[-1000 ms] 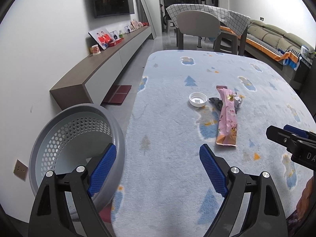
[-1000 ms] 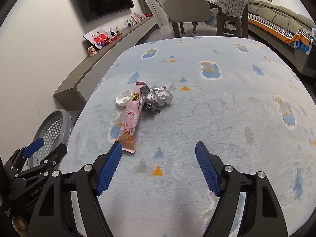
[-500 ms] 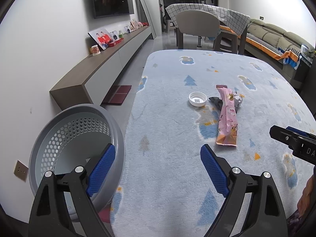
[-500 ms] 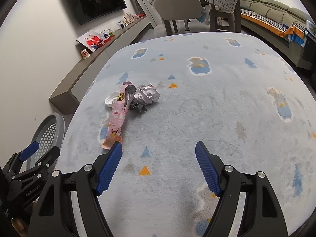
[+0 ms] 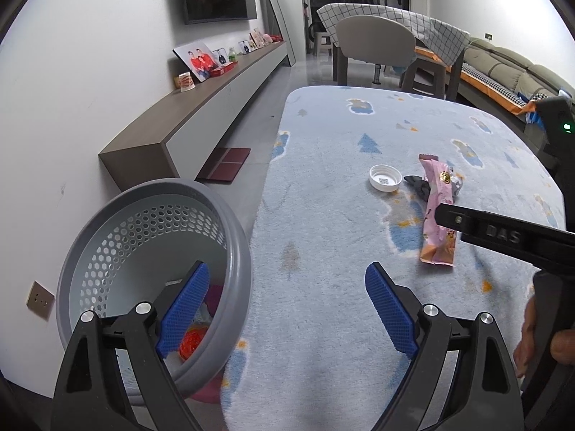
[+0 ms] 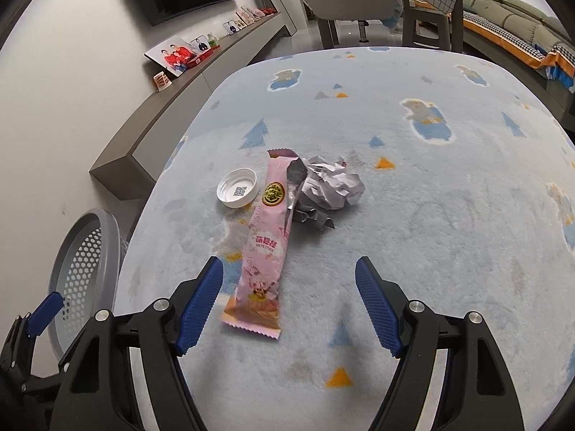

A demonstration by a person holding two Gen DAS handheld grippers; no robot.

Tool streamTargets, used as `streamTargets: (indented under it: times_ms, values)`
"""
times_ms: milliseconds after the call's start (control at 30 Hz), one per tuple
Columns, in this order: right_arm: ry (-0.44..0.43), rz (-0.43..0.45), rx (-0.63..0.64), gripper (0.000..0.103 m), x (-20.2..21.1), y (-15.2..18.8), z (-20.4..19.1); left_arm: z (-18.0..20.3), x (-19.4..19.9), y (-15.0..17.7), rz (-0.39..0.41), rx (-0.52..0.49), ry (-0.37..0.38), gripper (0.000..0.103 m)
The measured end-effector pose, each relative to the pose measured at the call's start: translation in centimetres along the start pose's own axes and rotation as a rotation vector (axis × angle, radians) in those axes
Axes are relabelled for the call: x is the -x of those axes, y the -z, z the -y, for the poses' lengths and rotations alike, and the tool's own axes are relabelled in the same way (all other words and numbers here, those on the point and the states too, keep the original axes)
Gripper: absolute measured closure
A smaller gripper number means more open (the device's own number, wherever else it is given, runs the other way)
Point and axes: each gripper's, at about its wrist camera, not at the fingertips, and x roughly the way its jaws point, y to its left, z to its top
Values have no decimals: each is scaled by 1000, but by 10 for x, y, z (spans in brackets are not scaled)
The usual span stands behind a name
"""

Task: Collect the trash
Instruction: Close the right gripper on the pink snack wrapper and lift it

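- Left wrist view: left gripper jaws spread wide, nothing between them; it hangs over the near left edge of the table, one finger in front of the grey basket.
- Basket sits just off the table's left edge, some trash already inside.
- Pink wrapper lies ahead and to the right, well apart from this claw; white cap just left of its far end. The right gripper's arm crosses in front of the wrapper.
- Right wrist view: right gripper open, empty, jaws straddling the near end of the pink wrapper without touching it.
- Wrapper's long axis runs near-to-far, roughly along the claw's pointing line; its near end sits left of centre in the gap.
- Crumpled foil touches the wrapper's far right side; white cap just left.
- Judgement: the right hand is nearer; open rug on every side, table edge to the left.
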Motion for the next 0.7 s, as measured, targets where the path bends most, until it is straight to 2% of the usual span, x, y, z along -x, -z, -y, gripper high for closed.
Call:
streamTargets:
  times_ms: [67,133,367,700]
  values:
    - [14,-9,4,30,-9,-3,-6,-4,-1,1,-4,5,-1,16]
    - [30,-17,15,38,-16,-5,-11,-7,-1,1,-7,11,-1,16]
    - [54,-28,49,79,-24,-2,-17,-9,-2,1,-12,17,9,16]
    - [24,0,25,80,15,12,9,8,-3,-2,-10,3,34,16]
